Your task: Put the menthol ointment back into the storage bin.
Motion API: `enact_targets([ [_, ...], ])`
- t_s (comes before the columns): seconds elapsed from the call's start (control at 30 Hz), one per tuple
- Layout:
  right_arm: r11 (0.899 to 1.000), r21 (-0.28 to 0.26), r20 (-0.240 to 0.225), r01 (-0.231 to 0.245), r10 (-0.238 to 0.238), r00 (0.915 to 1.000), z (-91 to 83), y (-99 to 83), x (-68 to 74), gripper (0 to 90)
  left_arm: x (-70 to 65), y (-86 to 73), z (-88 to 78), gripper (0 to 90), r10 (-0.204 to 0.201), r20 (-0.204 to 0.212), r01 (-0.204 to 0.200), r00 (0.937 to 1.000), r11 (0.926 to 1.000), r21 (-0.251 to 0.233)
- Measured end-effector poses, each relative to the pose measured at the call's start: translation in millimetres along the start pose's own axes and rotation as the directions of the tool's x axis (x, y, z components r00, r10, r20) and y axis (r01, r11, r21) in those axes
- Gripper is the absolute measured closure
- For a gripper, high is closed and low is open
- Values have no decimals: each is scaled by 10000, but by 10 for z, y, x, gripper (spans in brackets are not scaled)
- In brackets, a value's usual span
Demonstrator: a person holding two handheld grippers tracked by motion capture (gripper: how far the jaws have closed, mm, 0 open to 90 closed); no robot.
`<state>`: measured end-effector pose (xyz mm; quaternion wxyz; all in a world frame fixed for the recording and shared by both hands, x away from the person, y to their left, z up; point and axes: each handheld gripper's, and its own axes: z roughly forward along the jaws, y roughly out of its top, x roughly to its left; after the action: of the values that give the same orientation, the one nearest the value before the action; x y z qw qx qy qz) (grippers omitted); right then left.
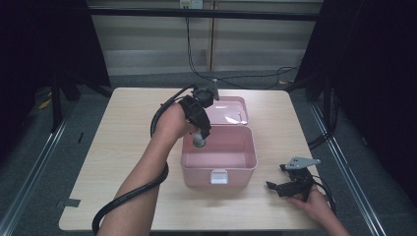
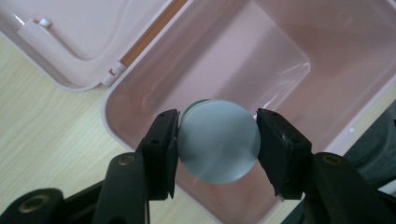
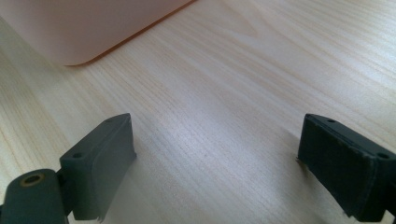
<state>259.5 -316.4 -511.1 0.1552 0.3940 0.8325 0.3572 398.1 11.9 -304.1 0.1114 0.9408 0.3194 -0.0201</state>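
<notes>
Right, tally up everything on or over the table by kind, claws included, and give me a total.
Pink storage box, lid open: 1
Small round grey-capped container, held in the left claw over the box: 1
Claws, counting the right claw resting on the table: 2
Total: 4

Pale wooden table [image 1: 123, 147], grey floor [image 1: 29, 142], black cables on floor [image 1: 236, 78]

Dim, soft overhead light; dark edges, close views slightly blurred.
</notes>
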Motion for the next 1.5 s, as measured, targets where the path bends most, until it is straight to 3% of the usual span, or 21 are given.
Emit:
enact_targets([
  [0.4, 10000, 1, -1, 0, 0, 10000, 0, 0, 0, 100, 3, 80, 218, 506, -291, -256, 284, 9992, 9993, -260],
  [0.6, 10000, 1, -1, 0, 0, 10000, 0, 0, 0, 100, 1, 111, 351, 506, -596, -483, 584, 9971, 9980, -257],
  [0.63, 10000, 2, -3, -2, 2, 10000, 0, 0, 0, 100, -1, 114, 377, 506, -810, -505, 797, 9954, 9964, -277],
  [0.87, 10000, 0, -3, 1, -1, 10000, 0, 0, 0, 100, 24, 139, 537, 506, -1001, -507, 991, 9937, 9948, -223],
  [1.0, 10000, -3, 0, -1, 1, 10000, 0, 0, 0, 100, 20, 140, 618, 506, -1392, -432, 1378, 9893, 9898, -350],
  [1.5, 10000, -3, 2, 7, -7, 10000, 0, 0, 0, 100, 119, 96, 752, 506, -1998, -620, 1962, 9779, 9788, -589],
])
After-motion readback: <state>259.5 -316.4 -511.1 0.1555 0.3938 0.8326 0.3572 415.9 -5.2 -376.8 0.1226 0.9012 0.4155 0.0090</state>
